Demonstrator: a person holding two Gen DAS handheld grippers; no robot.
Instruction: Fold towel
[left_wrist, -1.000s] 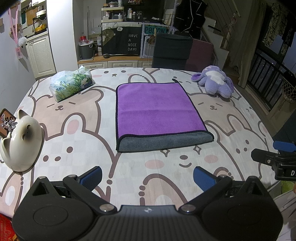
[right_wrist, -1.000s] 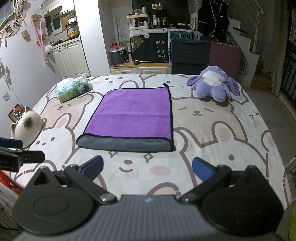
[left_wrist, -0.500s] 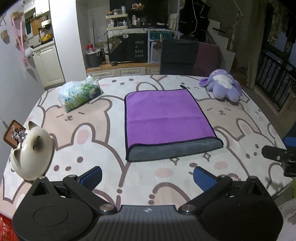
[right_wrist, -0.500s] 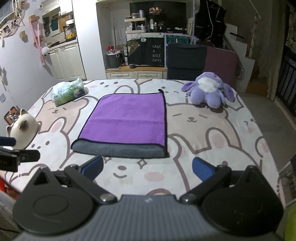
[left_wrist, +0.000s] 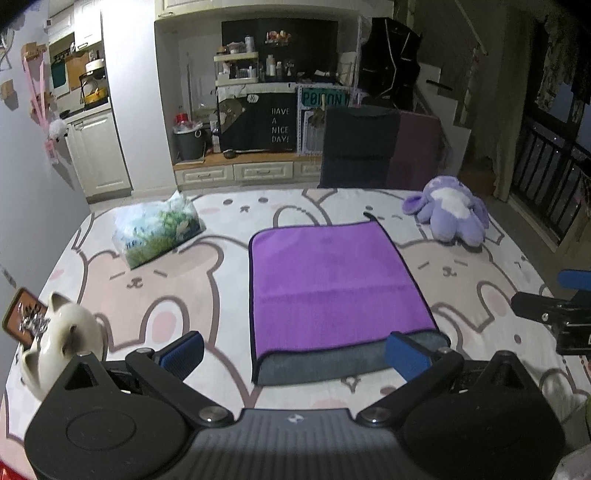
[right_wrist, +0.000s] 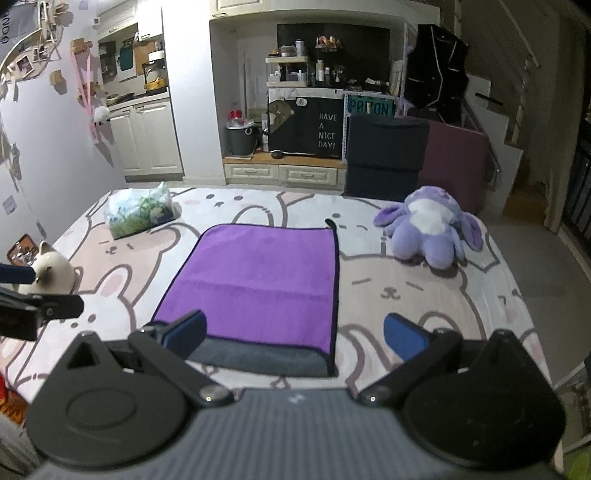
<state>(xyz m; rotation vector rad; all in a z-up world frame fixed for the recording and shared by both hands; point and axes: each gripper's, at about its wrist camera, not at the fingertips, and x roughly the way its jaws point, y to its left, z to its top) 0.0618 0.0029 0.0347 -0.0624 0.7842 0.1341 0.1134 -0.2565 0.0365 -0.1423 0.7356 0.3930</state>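
Purple towel (left_wrist: 334, 284), folded with its grey underside showing along the near edge, lies flat on the bench (left_wrist: 184, 288) just beyond your fingers. Your left gripper (left_wrist: 295, 350) and right gripper (right_wrist: 295, 334) both hold their fingers spread wide, pinching nothing.

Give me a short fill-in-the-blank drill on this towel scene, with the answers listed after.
1. The towel's top side is purple; the strip showing along its near edge is ____.
2. The plush toy lies to the ____ of the towel.
3. The left gripper and right gripper both have their jaws ____.
4. The tissue pack lies to the towel's ____.

Answers: grey; right; open; left
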